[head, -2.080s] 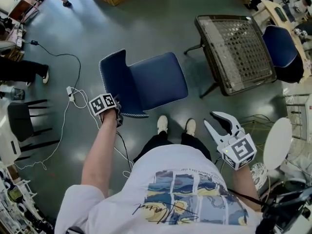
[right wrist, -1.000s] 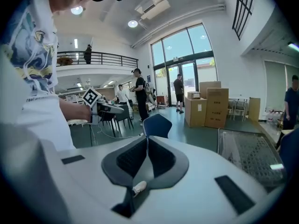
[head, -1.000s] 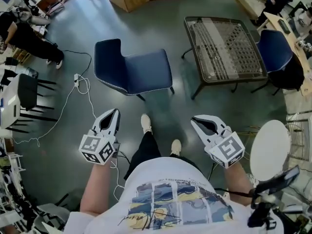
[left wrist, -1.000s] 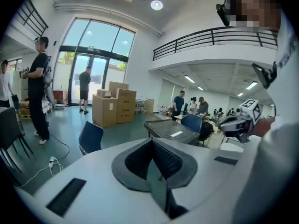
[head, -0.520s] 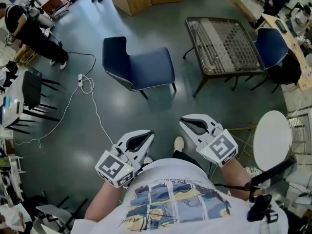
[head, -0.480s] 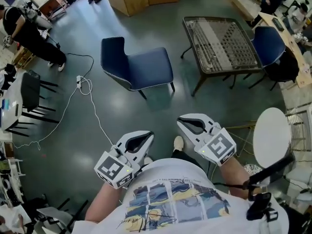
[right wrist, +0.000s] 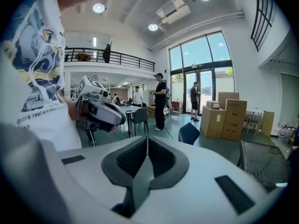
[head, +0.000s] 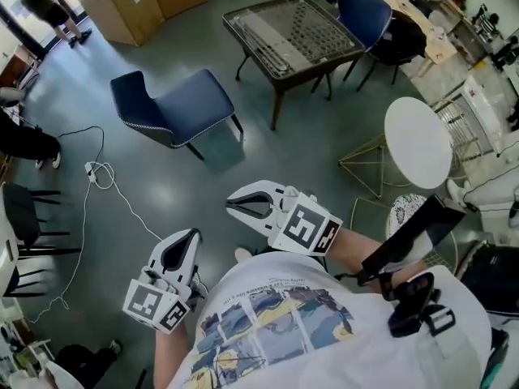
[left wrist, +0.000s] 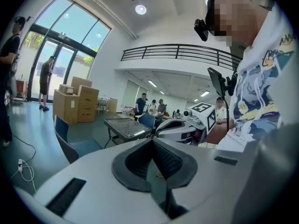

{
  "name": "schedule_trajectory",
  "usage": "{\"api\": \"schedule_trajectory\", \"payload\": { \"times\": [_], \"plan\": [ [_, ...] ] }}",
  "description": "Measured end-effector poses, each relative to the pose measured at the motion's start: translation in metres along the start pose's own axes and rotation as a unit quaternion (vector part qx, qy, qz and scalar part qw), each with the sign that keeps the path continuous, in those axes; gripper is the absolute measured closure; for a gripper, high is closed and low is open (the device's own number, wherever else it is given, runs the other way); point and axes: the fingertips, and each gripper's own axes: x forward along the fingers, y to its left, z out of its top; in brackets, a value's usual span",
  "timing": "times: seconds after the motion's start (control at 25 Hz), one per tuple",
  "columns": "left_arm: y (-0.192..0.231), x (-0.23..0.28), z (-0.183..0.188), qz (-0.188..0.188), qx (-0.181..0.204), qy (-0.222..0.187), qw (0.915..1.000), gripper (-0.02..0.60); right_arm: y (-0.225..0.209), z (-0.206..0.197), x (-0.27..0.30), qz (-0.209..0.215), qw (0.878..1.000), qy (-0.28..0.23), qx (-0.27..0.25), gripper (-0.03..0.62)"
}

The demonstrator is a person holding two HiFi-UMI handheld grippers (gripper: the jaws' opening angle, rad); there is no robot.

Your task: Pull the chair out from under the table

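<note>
While my left gripper and right gripper hang closed and empty near my body, the blue chair stands clear of the table. It looks light, padded yet stiff, likely sliding easily on thin legs; the backrest's top edge offers the best hold.

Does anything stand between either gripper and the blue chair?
Nothing visible does. Only floor lies between the left gripper, the right gripper and the blue chair, which stands clear of the table. A white cable lies off to the left.
</note>
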Motion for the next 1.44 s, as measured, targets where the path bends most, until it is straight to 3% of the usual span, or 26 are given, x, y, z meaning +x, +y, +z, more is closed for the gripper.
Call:
{"api": "schedule_trajectory", "payload": {
  "times": [0.4,0.92,1.2,1.44],
  "plan": [
    [0.002,-0.064,-0.027,0.004,-0.009,-0.002,0.9999,0.572,0.069,0.011,0.018,-0.004,1.000,0.007,-0.018,0.574],
    [0.019,-0.080,-0.044,0.004,-0.022,0.006,0.9997,0.572,0.081,0.010,0.032,-0.019,0.999,0.029,-0.030,0.576],
    [0.028,-0.048,-0.042,0.003,-0.026,0.018,0.9995,0.572,0.049,0.004,0.026,-0.022,0.999,0.027,-0.026,0.579],
    [0.003,0.039,-0.038,-0.028,-0.024,0.046,0.9983,0.572,-0.007,-0.030,-0.031,-0.034,0.999,0.040,0.007,0.579]
  ]
}}
